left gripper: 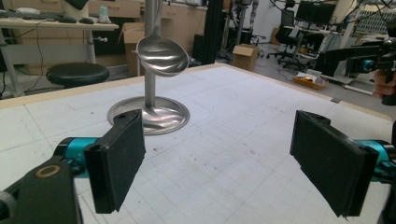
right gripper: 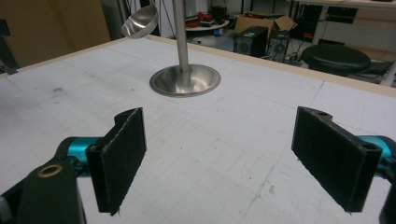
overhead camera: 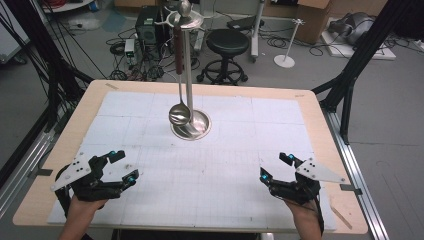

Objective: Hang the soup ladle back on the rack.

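A steel stand (overhead camera: 189,70) with a round base (overhead camera: 199,126) rises from the middle of the white gridded mat. From its top ring hangs a ladle with a brown handle, its shiny bowl (overhead camera: 179,114) just above the base. The ladle bowl (left gripper: 161,55) and base (left gripper: 161,117) lie ahead of my left gripper (left gripper: 219,163), which is open and holds nothing. My right gripper (right gripper: 240,156) is open too, facing the stand's base (right gripper: 185,80) and the ladle bowl (right gripper: 140,21). From above, the left gripper (overhead camera: 125,166) sits near the front left, the right gripper (overhead camera: 276,166) near the front right.
The mat (overhead camera: 225,165) covers a wooden table (overhead camera: 60,145). Beyond the far edge stand a black stool (overhead camera: 227,44), a computer case and cables on the floor. Black frame struts rise at both back corners.
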